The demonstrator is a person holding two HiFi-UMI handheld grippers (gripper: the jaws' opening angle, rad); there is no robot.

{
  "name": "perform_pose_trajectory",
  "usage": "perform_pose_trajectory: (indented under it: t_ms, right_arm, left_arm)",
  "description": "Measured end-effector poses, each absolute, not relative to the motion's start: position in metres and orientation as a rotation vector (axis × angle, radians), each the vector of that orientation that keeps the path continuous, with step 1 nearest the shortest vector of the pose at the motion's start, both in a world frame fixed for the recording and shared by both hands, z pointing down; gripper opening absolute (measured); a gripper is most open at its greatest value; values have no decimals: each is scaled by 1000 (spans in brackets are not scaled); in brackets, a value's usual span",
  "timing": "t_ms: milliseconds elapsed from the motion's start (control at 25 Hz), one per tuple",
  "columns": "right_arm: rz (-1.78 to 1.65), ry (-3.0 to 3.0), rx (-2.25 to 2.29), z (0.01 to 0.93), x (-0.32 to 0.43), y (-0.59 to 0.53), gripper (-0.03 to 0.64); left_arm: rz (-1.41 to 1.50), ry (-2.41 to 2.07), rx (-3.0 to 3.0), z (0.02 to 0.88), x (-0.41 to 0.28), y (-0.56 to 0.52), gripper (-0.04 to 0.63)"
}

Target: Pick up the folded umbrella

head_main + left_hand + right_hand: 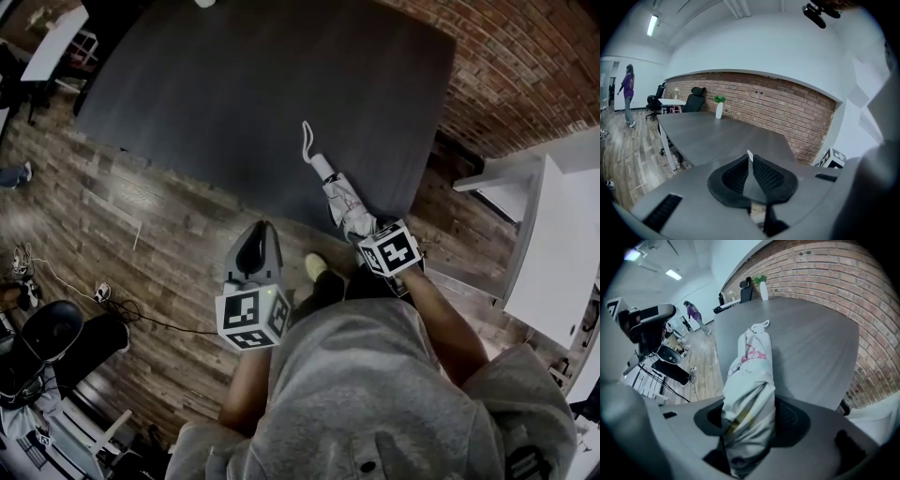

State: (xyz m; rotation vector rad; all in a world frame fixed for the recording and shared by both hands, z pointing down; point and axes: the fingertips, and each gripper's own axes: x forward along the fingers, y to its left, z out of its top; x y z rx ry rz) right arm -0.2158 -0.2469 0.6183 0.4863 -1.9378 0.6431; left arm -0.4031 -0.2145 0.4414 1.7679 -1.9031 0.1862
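Between right fingers (790, 420), folded umbrella (752, 380)

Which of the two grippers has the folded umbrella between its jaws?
The right gripper: its jaws clamp the white folded umbrella lying on the dark table. The left gripper has its jaws together with nothing between them.

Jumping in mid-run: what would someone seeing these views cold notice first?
The white folded umbrella lies at the near edge of the dark table, with the right tool clamped round its near end. The left tool is shut and empty beside it, over the wood floor.
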Motion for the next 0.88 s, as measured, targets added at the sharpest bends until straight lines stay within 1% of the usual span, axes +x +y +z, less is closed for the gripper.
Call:
perform_pose_trajectory:
  t_ms: [160,320,480,520,680,880]
  right_arm:
    - [590,-1914,510,619,-195,-271,239]
    - [603,-1902,539,621,-193,-275,276]
    - [527,-1868,577,625,-195,-275,278]
    - [517,-1862,580,625,-196,-275,276]
    - [591,-1893,588,623,-195,-276,230]
    - [733,-1953,597,618,-199,-277,222]
  left_arm:
    - [188,-1903,1766,441,-406,-217,38]
    - [192,-1896,1774,440,-406,-219,38]
    - [193,-1885,1779,444,-407,-218,38]
    - [190,-1883,1781,444,-408,-218,38]
    - [176,-1876,1789,445,-408,-215,38]
    - [156,-1892,1795,438,-411,-212,38]
